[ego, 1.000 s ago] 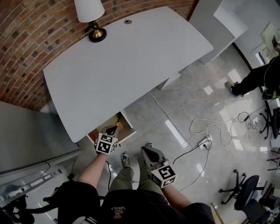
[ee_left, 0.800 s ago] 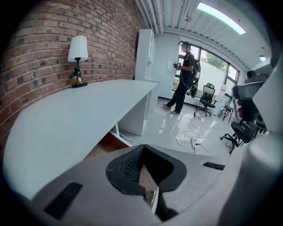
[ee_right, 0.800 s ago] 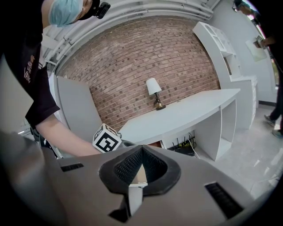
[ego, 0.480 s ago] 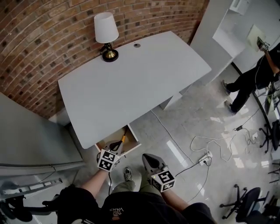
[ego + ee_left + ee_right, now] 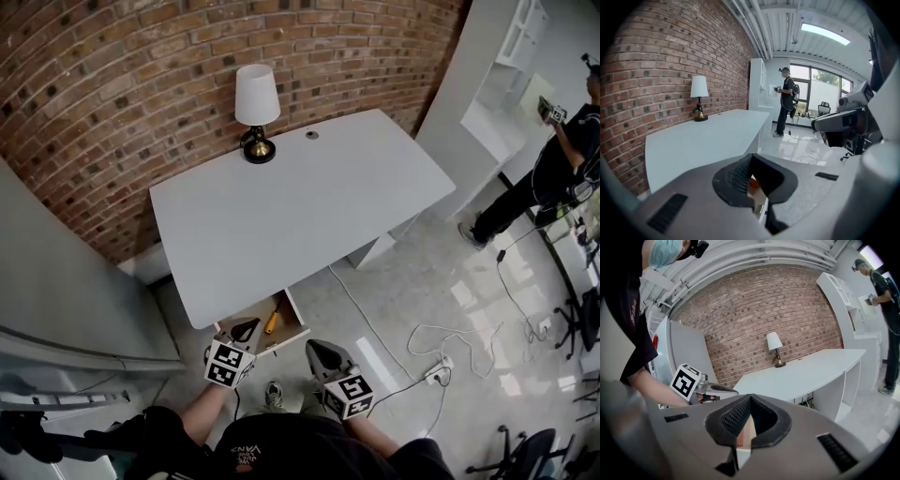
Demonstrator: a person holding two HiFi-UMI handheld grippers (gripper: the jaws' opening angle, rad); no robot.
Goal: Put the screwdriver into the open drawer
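- Well, my left gripper [image 5: 246, 329] hovers at the front edge of the open drawer [image 5: 292, 311], its fingers [image 5: 735, 177] clenched together on nothing
- My right gripper [image 5: 312, 349] hangs beside it over the floor [image 5: 403, 281], fingers [image 5: 735, 417] likewise clenched and empty
- The screwdriver [image 5: 272, 322] lies inside the drawer, yellow handle showing, apart from both grippers
- The drawer juts from under the white tabletop [image 5: 309, 206], which carries a lamp [image 5: 256, 111] by the brick wall [image 5: 122, 84]
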